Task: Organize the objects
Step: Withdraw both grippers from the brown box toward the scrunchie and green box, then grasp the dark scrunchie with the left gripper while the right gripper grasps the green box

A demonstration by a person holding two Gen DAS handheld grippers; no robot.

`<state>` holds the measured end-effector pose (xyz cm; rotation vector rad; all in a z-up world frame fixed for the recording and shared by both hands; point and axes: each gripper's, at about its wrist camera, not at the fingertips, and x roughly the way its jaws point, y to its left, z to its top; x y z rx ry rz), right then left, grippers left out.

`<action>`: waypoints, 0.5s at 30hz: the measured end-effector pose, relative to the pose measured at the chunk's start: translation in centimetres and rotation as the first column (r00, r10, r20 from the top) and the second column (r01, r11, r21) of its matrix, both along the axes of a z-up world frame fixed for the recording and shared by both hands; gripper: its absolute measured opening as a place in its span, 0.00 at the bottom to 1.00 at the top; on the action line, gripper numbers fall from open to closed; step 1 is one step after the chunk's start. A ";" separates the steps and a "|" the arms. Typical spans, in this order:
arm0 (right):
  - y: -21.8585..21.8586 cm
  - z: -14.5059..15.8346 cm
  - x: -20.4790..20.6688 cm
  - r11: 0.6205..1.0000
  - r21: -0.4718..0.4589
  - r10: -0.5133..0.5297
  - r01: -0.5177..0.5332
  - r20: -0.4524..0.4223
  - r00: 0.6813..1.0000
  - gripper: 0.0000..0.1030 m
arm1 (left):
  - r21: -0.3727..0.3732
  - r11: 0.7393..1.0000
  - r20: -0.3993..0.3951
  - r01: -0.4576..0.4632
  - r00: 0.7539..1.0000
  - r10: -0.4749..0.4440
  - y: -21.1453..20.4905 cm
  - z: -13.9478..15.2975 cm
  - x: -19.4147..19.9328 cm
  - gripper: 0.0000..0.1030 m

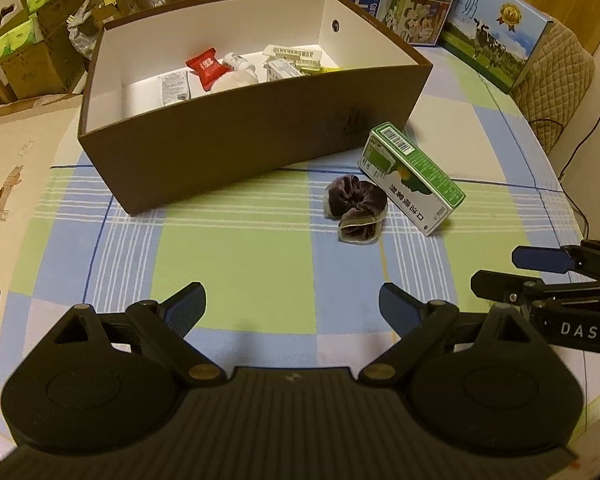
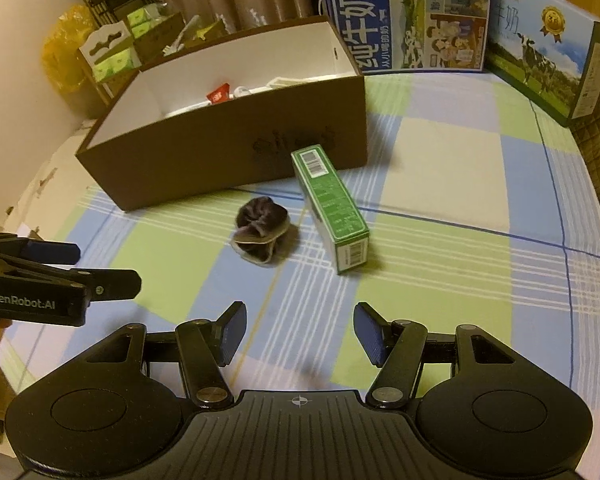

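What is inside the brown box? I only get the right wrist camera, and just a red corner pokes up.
Observer: The left wrist view looks down into the brown box. Your red corner is a whole red packet, near the middle of the box.
Operator: Is anything next to it?
Observer: Yes, a flat white sachet lies just to its left in that view.
Operator: What's on the side of the green box that I can't see?
Observer: The green box has a white face with big dark printed characters, turned towards the left camera.
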<state>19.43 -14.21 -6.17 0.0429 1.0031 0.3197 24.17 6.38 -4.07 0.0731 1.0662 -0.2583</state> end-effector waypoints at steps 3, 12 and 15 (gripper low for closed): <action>0.0 -0.7 0.5 1.000 -0.030 0.001 -0.001 0.005 1.000 0.56 | -0.001 1.000 -0.003 0.004 1.000 -0.004 -0.1 -0.5 0.4 0.89; -0.4 -1.9 3.5 0.997 -0.077 -0.005 0.009 0.047 0.999 0.56 | 0.001 1.000 -0.025 -0.001 1.000 0.001 -0.2 -2.3 2.0 0.89; -0.3 -2.4 4.9 0.997 -0.080 0.002 0.002 0.055 0.998 0.56 | -0.001 1.000 -0.027 0.009 1.000 -0.009 -0.4 -2.9 2.5 0.89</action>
